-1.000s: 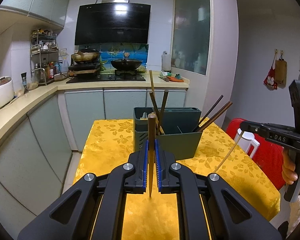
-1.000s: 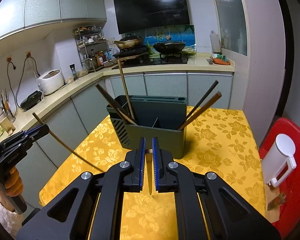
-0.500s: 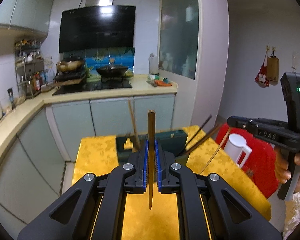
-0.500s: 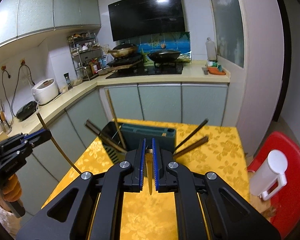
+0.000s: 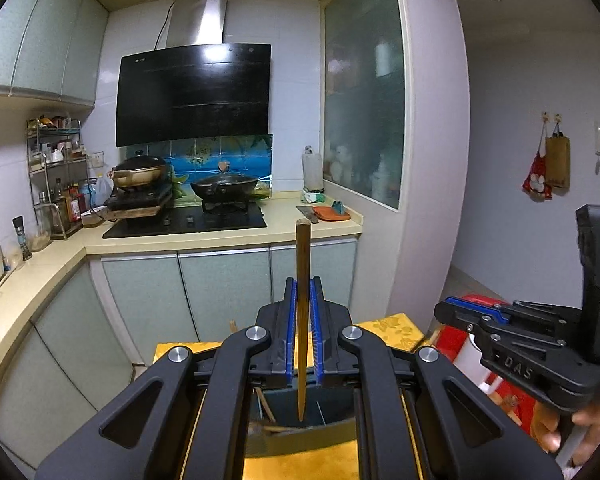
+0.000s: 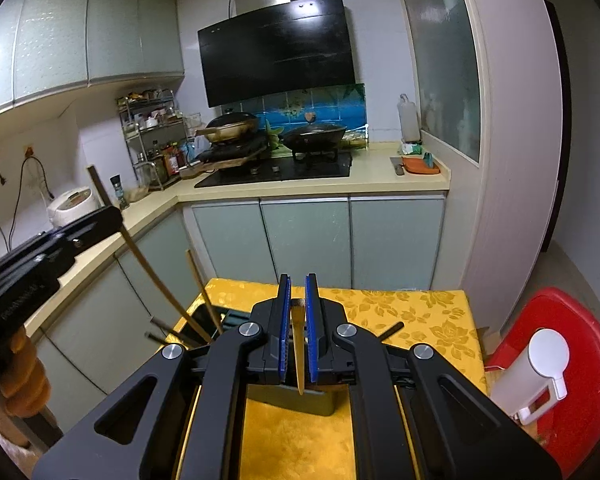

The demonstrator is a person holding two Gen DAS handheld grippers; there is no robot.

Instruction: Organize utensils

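Left gripper (image 5: 303, 328): clamped on upright chopstick (image 5: 302, 280), tip over utensil holder (image 5: 300, 428) at 6 o'clock. Right gripper (image 6: 297, 332): clamped on second chopstick (image 6: 298, 356). Several chopsticks already binned; these two apparently pending.

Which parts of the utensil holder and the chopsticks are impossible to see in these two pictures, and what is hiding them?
- Utensil holder, left wrist view: mostly behind the left hand-held gripper; compartments unclear.
- Utensil holder, right wrist view: mostly behind the right hand-held gripper.
- Left chopstick: whether its tip is inside the holder cannot be told.
- Right chopstick: top end hidden between the blue pads.
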